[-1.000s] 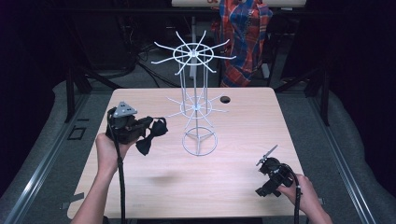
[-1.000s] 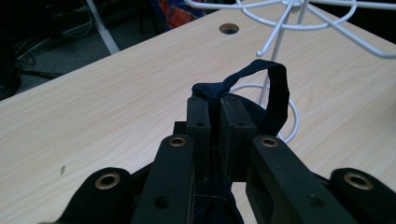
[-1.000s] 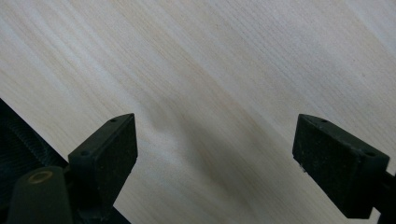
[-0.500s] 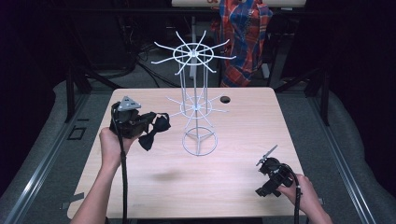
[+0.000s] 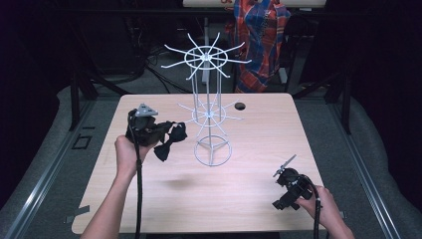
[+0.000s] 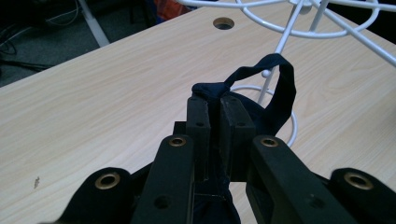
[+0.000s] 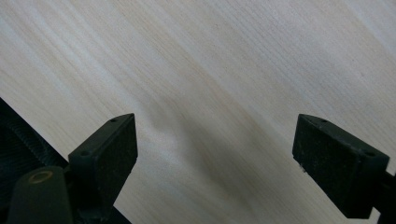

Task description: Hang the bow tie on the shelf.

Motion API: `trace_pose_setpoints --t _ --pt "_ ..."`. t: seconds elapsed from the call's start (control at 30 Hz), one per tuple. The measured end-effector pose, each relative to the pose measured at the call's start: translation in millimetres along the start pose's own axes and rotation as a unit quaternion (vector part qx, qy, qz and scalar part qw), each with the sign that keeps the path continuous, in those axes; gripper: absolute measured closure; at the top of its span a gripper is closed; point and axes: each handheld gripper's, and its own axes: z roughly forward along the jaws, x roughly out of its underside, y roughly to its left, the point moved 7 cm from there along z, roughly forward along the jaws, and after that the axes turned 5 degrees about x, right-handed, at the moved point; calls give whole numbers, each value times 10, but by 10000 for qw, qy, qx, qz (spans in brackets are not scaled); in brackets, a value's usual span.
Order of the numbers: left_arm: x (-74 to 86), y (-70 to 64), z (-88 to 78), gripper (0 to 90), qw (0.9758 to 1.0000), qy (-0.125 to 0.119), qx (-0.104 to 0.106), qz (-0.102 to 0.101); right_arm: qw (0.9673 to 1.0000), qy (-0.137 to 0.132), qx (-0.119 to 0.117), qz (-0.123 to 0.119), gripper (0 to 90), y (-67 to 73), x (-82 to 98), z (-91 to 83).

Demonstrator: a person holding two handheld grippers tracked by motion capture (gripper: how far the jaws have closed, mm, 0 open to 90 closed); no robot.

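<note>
We have the left gripper (image 6: 212,109) clamped tight on a dark bow tie (image 5: 170,139), its two pads pinching the fabric at the knot so that a loop of strap (image 6: 275,79) stands up just ahead of the jaws and the rest of the cloth hangs below them. The white wire rack (image 5: 211,112) stands straight in front of that gripper and a little to its right, with one ball-tipped prong (image 6: 266,73) showing through the loop; from the left gripper view we cannot quite tell whether the strap has already caught the prong or merely lies in front of it. To hang the tie well, we should judge it best to keep the grip firm, hold the loop open and upright, and slide it along a prong past the ball tip before letting go, taking care not to nudge the light rack sideways. Our right gripper (image 5: 287,187) rests near the table (image 5: 259,199) edge, well apart from the rack, jaws spread wide with nothing between them; it could steady the rack's base ring (image 5: 213,152) if the frame starts to tip.
</note>
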Motion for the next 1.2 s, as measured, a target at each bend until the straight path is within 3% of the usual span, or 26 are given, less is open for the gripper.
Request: trace_pose_setpoints --t 0.3,0.33,0.43,1.2 --pt "60 -26 130 835 9999 0 87 -120 10000 0 -20 35 140 8 2 16" --pt "56 -31 143 835 9998 -31 97 -142 9999 125 5 -86 140 -12 9 -2" --pt "51 -50 172 834 9998 -43 124 -152 10000 -23 -24 37 140 9 -1 13" --pt "45 -157 346 834 9993 -86 259 -244 10000 4 -41 17 140 6 2 3"
